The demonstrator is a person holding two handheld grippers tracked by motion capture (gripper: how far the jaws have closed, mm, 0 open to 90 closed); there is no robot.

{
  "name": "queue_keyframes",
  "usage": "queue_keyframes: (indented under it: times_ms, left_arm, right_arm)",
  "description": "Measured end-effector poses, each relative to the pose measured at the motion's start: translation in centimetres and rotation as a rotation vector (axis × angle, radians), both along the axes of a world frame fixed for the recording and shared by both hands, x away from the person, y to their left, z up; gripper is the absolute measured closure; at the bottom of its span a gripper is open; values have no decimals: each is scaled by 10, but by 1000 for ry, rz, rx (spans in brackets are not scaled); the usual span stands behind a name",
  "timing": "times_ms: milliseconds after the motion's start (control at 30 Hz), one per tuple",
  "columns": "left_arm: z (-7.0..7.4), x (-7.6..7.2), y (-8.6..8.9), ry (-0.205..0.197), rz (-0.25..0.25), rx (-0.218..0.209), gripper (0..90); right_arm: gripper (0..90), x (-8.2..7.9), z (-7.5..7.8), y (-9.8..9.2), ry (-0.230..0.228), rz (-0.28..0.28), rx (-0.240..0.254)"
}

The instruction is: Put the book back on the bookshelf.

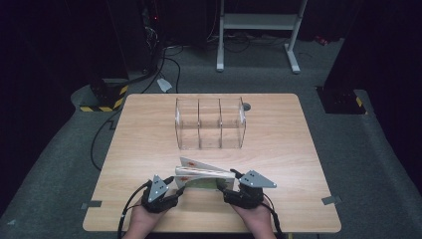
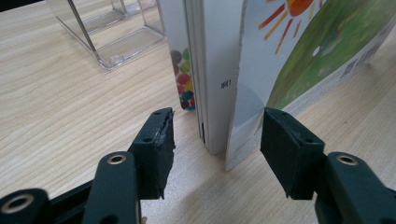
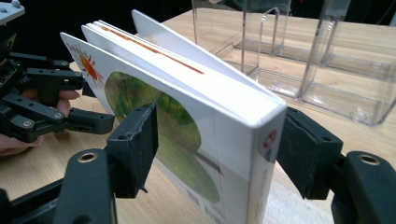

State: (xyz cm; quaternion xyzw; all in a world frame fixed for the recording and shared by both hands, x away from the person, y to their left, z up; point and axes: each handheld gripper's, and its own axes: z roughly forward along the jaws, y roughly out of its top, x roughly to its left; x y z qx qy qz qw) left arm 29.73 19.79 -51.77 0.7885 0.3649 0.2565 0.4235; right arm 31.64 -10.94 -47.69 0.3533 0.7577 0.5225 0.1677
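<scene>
Over on the left, the left tongs [image 1: 175, 191] sit low on the wooden surface [image 1: 139, 144] near its front edge, a hand [image 1: 144, 215] behind them coming up from the bottom of the high view. Look along their own camera and the jaws stand wide apart, one on each side of the near end of the book [image 2: 219, 79], with clear air between each pad and the covers, so nothing is gripped here. The book stands on its lower edge on the surface, its covers fanning a little; a strip of coloured sweets shows on one cover, a painted sun and green hill on the other.

Moving to the centre, the book [image 1: 204, 175] lies between the two hands in the high view, lengthwise from one tool to the other. Beyond it, well apart toward the far side of the surface, stands a clear plastic organiser [image 1: 210, 123] with three compartments side by side, all looking empty.

On the right, the right tongs [image 1: 225, 185] are at the book's other end. In the right gripper view the jaws bracket the spine end of the book [image 3: 187, 121], the left pad pressed on the green cover, the right pad against the back, closed on it. Farther off in that view, the left tongs [image 3: 100, 122] reach toward the far end.
</scene>
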Motion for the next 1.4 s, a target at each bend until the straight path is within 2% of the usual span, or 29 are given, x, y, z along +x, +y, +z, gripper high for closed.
queue_keyframes:
  times_ms: [167,400,467,533,733,833,900,1000,1400]
  left_arm:
    - [-2,1,-1,12,9,2,431]
    - [-2,1,1,1,16,18,427]
    - [-1,1,2,-2,19,15,427]
    - [-1,2,3,-1,22,13,427]
    - [-2,2,3,2,23,12,425]
    - [-3,4,4,19,39,7,409]
    - [-3,5,7,27,53,-1,401]
    - [-4,6,9,37,70,-15,394]
    - [-4,8,13,46,94,-19,397]
  right_arm:
    - [359,6,0,1,2,29,-3]
    - [474,2,-1,-1,-27,46,-6]
    - [511,0,-1,-5,-30,73,22]
    - [535,-1,-2,-7,-33,83,31]
    - [585,-5,-1,-8,-43,105,26]
    - [604,-6,0,-7,-50,104,14]
    - [635,-6,0,-6,-54,106,11]
    - [732,-9,0,-4,-77,126,-4]
    - [751,-18,5,2,-149,80,-40]
